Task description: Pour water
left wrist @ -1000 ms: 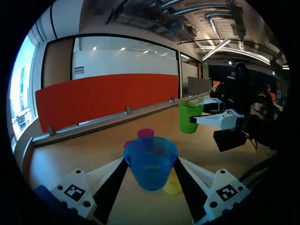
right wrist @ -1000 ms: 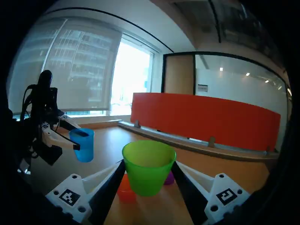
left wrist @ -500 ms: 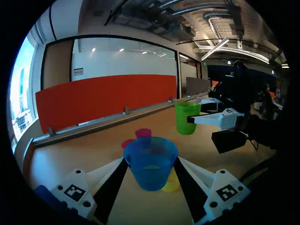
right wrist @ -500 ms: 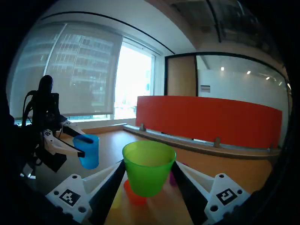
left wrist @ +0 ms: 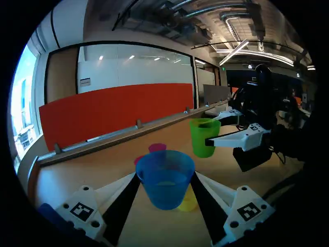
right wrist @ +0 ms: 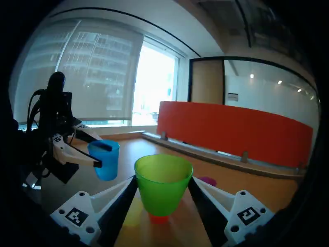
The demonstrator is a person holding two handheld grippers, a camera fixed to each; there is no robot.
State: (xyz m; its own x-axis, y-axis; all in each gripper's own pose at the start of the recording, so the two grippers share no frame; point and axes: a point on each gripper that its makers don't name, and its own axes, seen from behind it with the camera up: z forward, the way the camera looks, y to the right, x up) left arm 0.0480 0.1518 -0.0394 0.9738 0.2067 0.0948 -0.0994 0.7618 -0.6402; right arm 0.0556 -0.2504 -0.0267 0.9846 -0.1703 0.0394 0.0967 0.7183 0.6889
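Over the wooden desk (left wrist: 103,164), the left gripper (left wrist: 165,178) has both fingers pressed against the sides of a blue cup (left wrist: 164,191) and holds it upright. A pale line shows through the cup's wall partway down; I cannot tell for sure that it is water. Off to that gripper's right, the right gripper (right wrist: 163,181) is clamped the same way on a green cup (right wrist: 163,193), also upright and level. Seen from the left gripper view, the green cup hangs clear of the desk. Seen from the right gripper view, the blue cup does too. The two cups are near each other but apart, their rims at about the same height, and neither is tipped.

On the desk below and between them stand smaller cups. A magenta cup (left wrist: 157,147) sits just beyond the blue one, a yellow cup (left wrist: 189,201) peeks out beneath its right side, and a red cup (right wrist: 158,218) shows under the green one. A long orange partition (left wrist: 115,107) runs along the far edge of the desk, and a bright window (right wrist: 154,94) lies past its end.
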